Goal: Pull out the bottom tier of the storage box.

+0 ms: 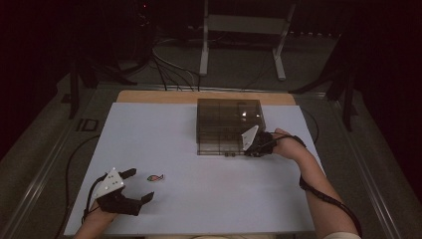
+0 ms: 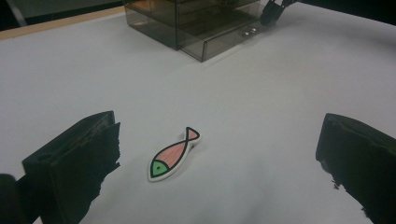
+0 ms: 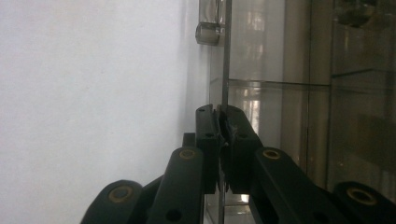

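Smoky clear-plastic drawer box sits toward the worktop's far right; the right tool is clamped on its lowest drawer's thin front panel. A straight, level pull should avoid jamming. The left tool waits open around the pink fish-shaped clip, with bare worktop between.

Smoked transparent plastic drawer box: stands upright, far right on the white table; its lower drawer front is pinched by closed jaws.
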A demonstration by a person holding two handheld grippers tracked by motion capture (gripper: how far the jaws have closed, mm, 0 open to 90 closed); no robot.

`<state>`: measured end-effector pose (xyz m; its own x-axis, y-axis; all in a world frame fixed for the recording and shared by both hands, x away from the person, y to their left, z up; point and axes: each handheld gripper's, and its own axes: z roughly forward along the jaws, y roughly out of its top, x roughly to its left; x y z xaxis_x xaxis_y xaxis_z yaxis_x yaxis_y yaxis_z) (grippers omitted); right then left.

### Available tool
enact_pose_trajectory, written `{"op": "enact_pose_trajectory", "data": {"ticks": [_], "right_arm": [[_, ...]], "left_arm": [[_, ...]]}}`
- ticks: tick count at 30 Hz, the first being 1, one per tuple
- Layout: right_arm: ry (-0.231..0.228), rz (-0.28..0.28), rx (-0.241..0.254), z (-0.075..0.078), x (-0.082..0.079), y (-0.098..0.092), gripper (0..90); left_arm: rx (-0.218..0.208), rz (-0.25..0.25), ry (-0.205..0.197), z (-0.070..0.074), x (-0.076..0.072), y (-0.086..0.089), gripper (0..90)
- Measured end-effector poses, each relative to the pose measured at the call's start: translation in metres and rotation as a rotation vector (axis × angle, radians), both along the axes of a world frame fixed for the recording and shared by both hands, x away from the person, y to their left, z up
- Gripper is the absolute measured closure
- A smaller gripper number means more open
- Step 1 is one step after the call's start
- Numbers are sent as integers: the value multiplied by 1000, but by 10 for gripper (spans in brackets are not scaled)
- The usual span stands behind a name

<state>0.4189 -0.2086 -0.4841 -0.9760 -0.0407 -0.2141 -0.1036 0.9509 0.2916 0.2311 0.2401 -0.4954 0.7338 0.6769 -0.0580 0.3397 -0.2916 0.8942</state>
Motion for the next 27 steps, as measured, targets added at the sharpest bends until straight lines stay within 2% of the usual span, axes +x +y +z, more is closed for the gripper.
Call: {"op": "enact_pose_trajectory", "data": {"ticks": [19,27], "right_arm": [[11,-12,9,0,-14,1,867],[6,2,3,0,-20,2,866]], "left_arm": [[1,0,-2,0,0,0,0],[3,-1,-3,0,0,0,0]]}}
